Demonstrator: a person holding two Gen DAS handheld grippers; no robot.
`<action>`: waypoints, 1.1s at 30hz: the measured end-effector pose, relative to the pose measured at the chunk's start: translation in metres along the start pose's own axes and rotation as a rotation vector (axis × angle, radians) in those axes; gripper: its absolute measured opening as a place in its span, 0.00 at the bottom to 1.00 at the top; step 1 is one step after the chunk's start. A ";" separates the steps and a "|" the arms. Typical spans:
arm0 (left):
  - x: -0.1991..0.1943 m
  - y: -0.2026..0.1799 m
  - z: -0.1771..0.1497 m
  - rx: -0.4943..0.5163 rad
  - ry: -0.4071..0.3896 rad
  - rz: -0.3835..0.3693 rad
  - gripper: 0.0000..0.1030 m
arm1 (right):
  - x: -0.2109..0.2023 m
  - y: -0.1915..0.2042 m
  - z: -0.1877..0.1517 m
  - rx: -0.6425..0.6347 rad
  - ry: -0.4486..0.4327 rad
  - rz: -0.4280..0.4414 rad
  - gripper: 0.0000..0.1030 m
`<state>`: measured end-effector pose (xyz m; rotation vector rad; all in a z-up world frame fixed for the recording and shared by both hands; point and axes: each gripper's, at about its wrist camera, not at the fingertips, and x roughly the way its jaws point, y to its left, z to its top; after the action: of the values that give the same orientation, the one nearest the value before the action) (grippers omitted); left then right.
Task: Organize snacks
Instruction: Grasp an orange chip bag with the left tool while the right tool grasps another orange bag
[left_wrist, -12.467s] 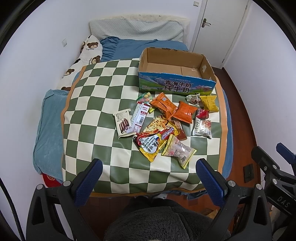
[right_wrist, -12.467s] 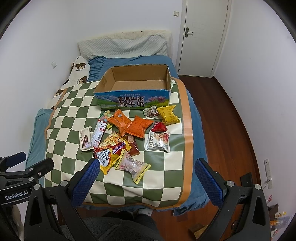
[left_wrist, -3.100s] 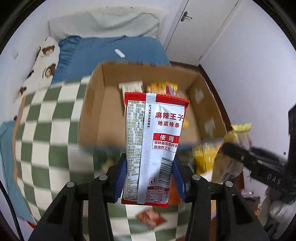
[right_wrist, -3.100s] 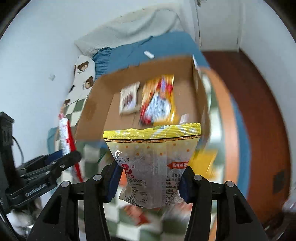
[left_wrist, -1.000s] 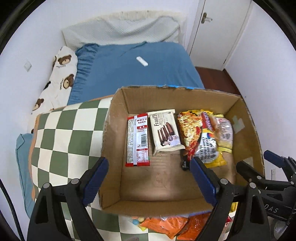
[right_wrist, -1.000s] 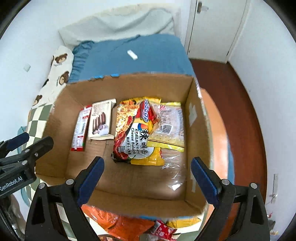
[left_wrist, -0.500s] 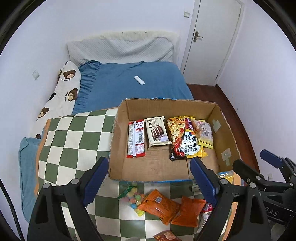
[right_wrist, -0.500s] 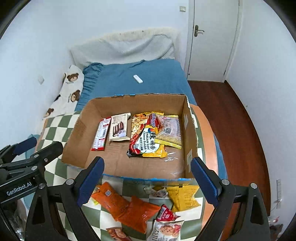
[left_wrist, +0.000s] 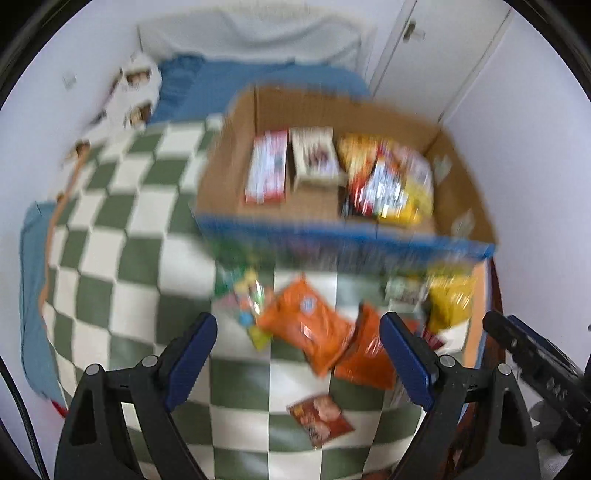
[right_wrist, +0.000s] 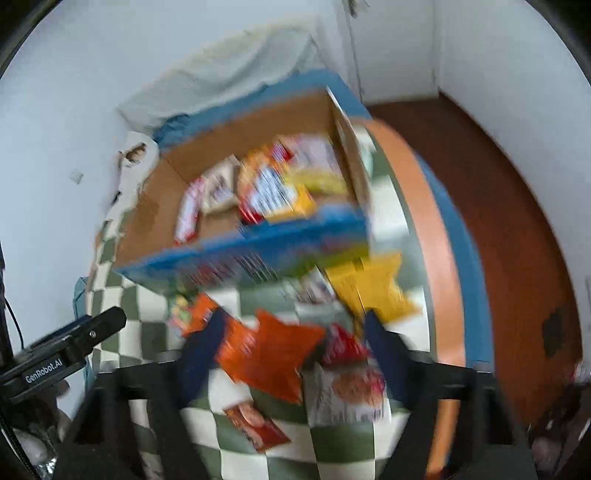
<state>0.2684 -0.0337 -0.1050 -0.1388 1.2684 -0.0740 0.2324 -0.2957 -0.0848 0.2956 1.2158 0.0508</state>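
Jaws of both the left gripper (left_wrist: 297, 349) and right gripper (right_wrist: 291, 345) stand spread and empty above loose snacks on the checked cloth (left_wrist: 122, 236), near the cardboard box (left_wrist: 458, 192) holding four packets. Next pick: likely the orange packets (left_wrist: 308, 325); blur hides details.

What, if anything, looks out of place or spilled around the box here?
Nothing looks spilled or damaged. Several snacks lie flat inside the cardboard box; the orange packets, yellow packet and small red packet wait loose on the checkered cloth. Both views are motion-blurred, so fine detail is unreadable.
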 end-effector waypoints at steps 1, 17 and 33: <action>0.013 0.000 -0.004 -0.003 0.036 0.003 0.87 | 0.009 -0.009 -0.007 0.030 0.024 0.007 0.65; 0.154 0.000 -0.025 -0.167 0.332 0.004 0.84 | 0.075 -0.029 -0.051 0.149 0.126 0.024 0.65; 0.121 0.026 -0.057 0.020 0.279 0.084 0.84 | 0.151 0.047 -0.052 -0.069 0.231 -0.018 0.61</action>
<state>0.2495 -0.0275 -0.2403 -0.0586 1.5499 -0.0345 0.2425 -0.2107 -0.2282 0.2228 1.4422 0.1140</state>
